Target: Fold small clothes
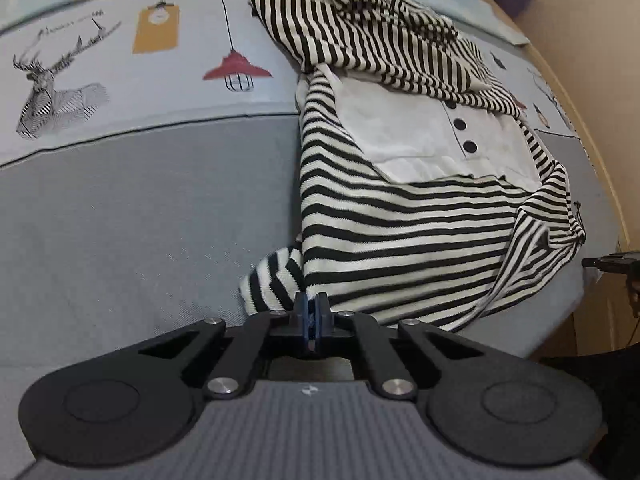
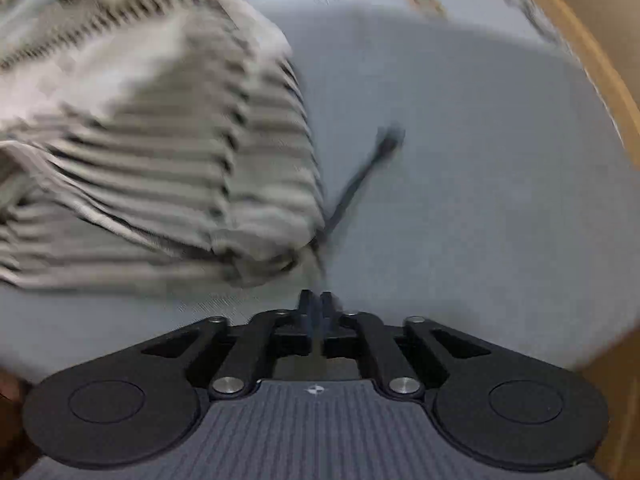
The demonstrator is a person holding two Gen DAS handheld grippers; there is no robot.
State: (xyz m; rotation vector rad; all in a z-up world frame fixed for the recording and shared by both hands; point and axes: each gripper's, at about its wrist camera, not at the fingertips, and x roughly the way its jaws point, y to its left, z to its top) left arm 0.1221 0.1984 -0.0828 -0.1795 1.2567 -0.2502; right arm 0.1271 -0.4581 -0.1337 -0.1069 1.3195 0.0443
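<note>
A black-and-white striped garment (image 1: 400, 224) with a white panel and black buttons lies partly folded on the grey bed cover (image 1: 140, 220). My left gripper (image 1: 311, 300) is shut at the garment's near hem; I cannot tell whether it pinches the fabric. In the blurred right wrist view the same garment (image 2: 160, 152) fills the left side, with a thin dark cord (image 2: 360, 176) running from its corner. My right gripper (image 2: 316, 298) is shut just in front of that corner; a grip on the cord is not clear.
The cover has a printed band with a deer (image 1: 52, 92), a red lamp (image 1: 236, 68) and a yellow tag. A wooden bed frame (image 2: 600, 64) curves along the right. The other gripper's tip (image 1: 612, 262) shows at the right edge.
</note>
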